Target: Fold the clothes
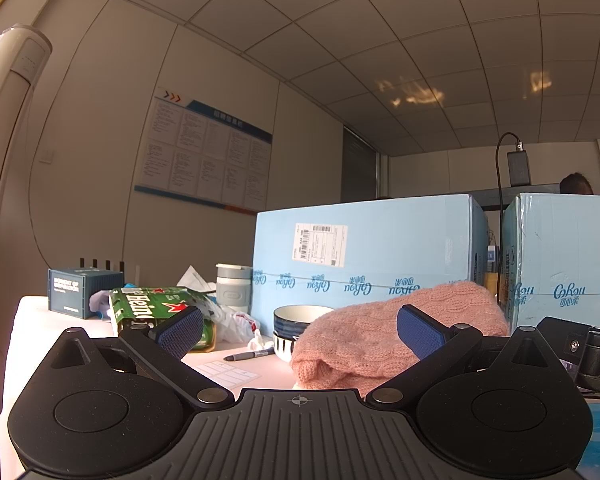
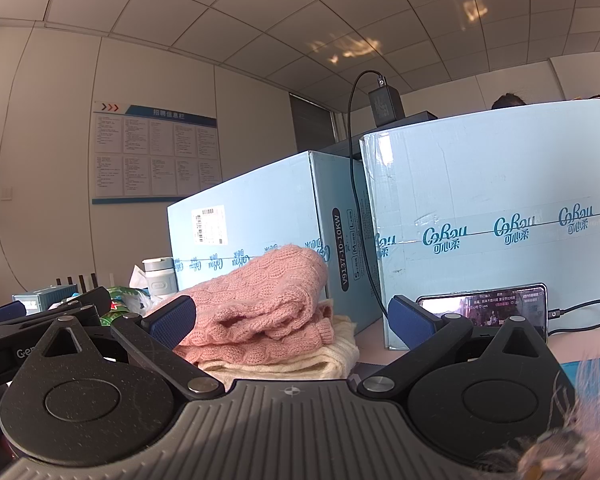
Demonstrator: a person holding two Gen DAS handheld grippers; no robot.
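Observation:
A folded pink knitted sweater [image 1: 384,336] lies on the table in front of my left gripper [image 1: 300,332], which is open and empty, its blue pads either side of the sweater's near edge. In the right wrist view the pink sweater [image 2: 268,304] rests on a folded cream knitted garment [image 2: 300,360]. My right gripper [image 2: 292,320] is open and empty, just in front of this stack. The left gripper's black body [image 2: 32,316] shows at the left of the right wrist view.
Two light blue cardboard boxes [image 1: 364,256] [image 2: 500,220] stand behind the clothes. A striped bowl [image 1: 296,328], a marker pen [image 1: 248,355], a green Heineken carton [image 1: 156,308], a grey cup [image 1: 233,288] and a small dark blue box [image 1: 82,290] sit to the left. A phone [image 2: 488,306] with a cable leans on the right box.

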